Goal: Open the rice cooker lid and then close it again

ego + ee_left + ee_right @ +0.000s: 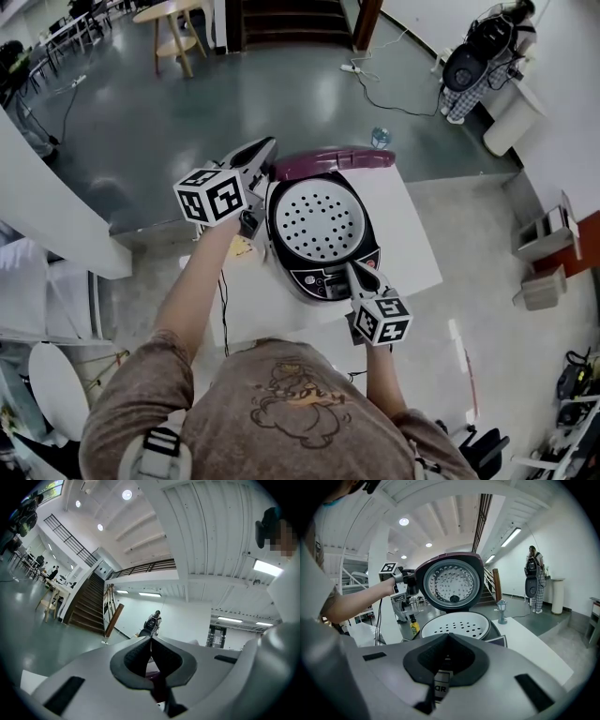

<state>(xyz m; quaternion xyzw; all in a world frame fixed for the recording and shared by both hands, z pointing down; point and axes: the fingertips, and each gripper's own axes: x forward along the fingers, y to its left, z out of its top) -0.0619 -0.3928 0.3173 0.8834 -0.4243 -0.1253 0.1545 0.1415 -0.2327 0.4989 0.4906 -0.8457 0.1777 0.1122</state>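
Facing right gripper view, raised lid (450,581) underside; head view, edge only

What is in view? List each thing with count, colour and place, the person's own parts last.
rice cooker: one, black, on white table
lid: one, maroon, standing open behind
steamer tray: one, white, inside the cooker
small bottle: one, yellow, left of cooker
clear bottle: one, at table's far edge
round table: one, wooden, far back left
bystander: one, dark backpack, far right
left gripper: one, grey, jaws shut, at lid's edge
right gripper: one, grey, jaws shut, at cooker's front
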